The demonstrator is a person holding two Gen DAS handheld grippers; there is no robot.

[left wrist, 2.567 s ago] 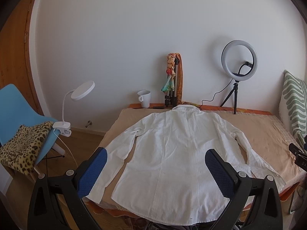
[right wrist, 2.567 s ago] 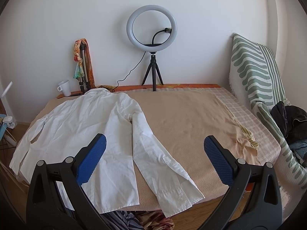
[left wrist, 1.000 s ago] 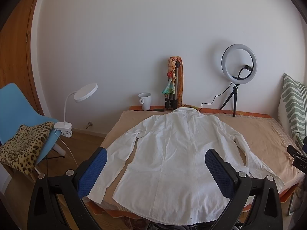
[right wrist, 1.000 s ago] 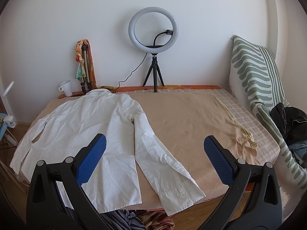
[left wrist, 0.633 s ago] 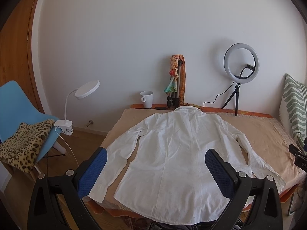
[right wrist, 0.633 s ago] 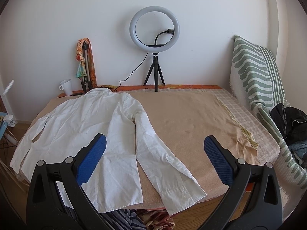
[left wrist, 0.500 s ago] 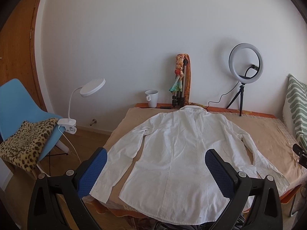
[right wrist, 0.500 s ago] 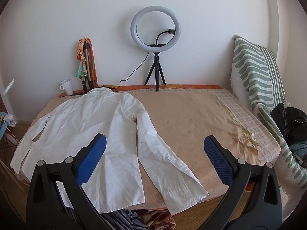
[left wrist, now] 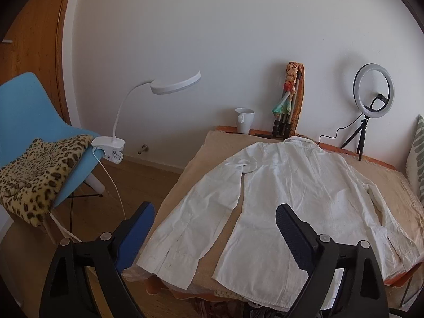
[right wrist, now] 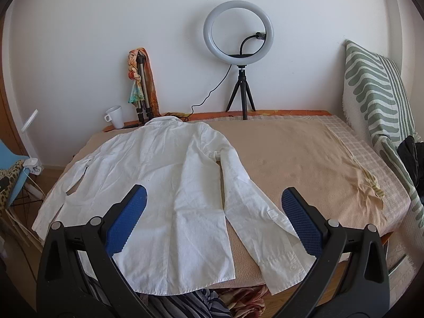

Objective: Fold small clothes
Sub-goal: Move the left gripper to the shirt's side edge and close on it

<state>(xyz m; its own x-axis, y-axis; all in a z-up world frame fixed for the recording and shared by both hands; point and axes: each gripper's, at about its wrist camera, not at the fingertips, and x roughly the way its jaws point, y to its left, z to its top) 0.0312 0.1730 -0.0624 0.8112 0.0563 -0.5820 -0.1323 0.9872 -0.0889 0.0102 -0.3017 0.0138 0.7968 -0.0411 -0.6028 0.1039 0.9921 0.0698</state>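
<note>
white shirt [right wrist: 164, 185] lies back-up, flat on the bed [right wrist: 291, 153], sleeves spread for folding; left gripper [left wrist: 212, 228] empty and closing over its left sleeve, right gripper [right wrist: 212, 214] agape, empty.

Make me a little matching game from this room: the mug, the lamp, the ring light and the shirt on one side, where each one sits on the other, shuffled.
1. mug
2. lamp
3. ring light
4. shirt

A. spread flat on the bed
B. clipped to the blue chair
C. on a small black tripod
D. by the wall, left of the shirt collar

Pairs: 1-D, 2-B, 3-C, 4-A
</note>
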